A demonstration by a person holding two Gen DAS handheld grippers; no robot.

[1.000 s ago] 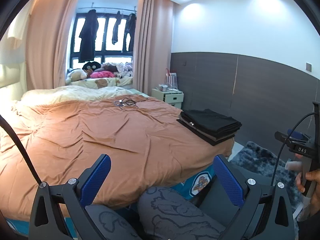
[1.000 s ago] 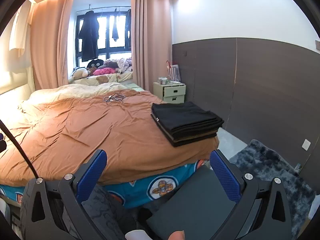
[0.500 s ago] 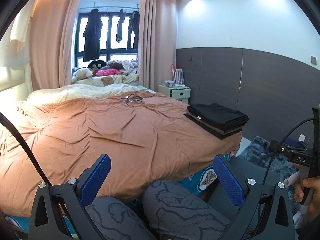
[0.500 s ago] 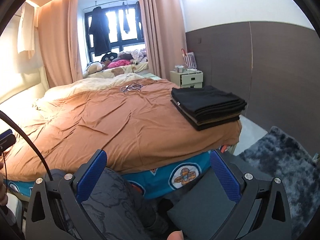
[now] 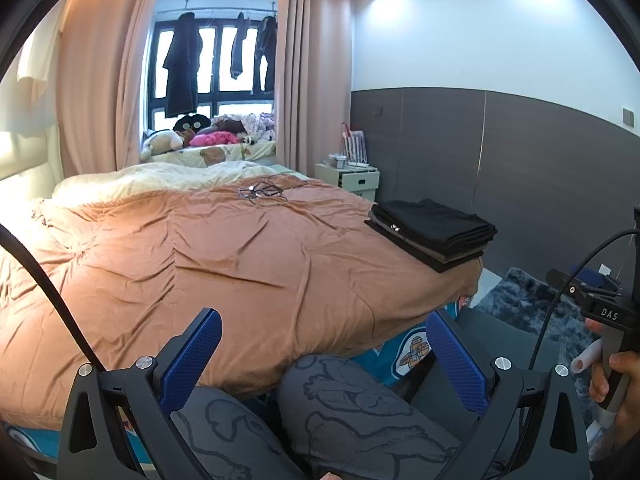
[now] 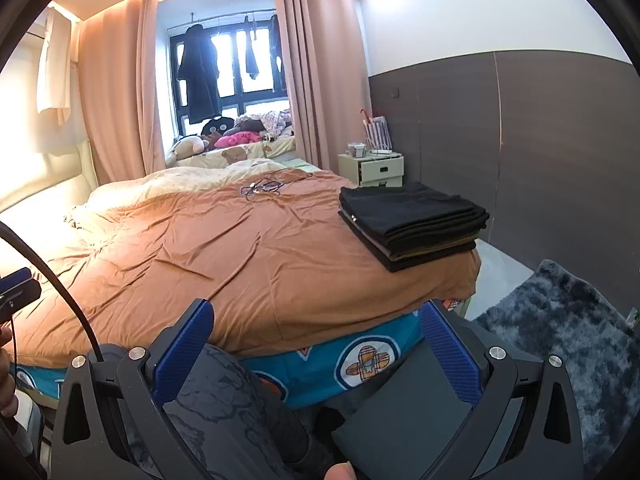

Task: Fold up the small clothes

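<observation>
Both your claws are spread wide and carry nothing. Right under the left gripper (image 5: pixel 324 354) sit your knees in patterned grey trousers (image 5: pixel 360 408), and the right gripper (image 6: pixel 316 350) hangs over the same lap, with a dark flat cushion (image 6: pixel 404 412) below its right finger. Your right hand (image 5: pixel 616 380) shows at the far right of the left view, wrapped round its handle, so the two tools are held level and side by side, well short of the bed.

Just past the fingertips the brown duvet (image 5: pixel 224 264) rolls over the bed edge, with blue printed sheet (image 6: pixel 344 364) showing under it. Nothing loose lies on the cloth straight ahead of either claw.

The task's own thing, the stack of folded dark clothes (image 6: pixel 412 220), rests ahead and to the right of both claws, on the bed's near right corner, square and tidy. Farther on, a tangle of thin cable (image 5: pixel 262 192) lies near the cream bedding, then the window ledge with soft toys (image 6: pixel 208 136).

You look to be between garments: one pile done, no piece in hand. I see no unfolded garment within reach, so the next move likely calls for finding one, bringing it onto the open duvet in front of the claws, and spreading it flat before pinching any corners.
</observation>
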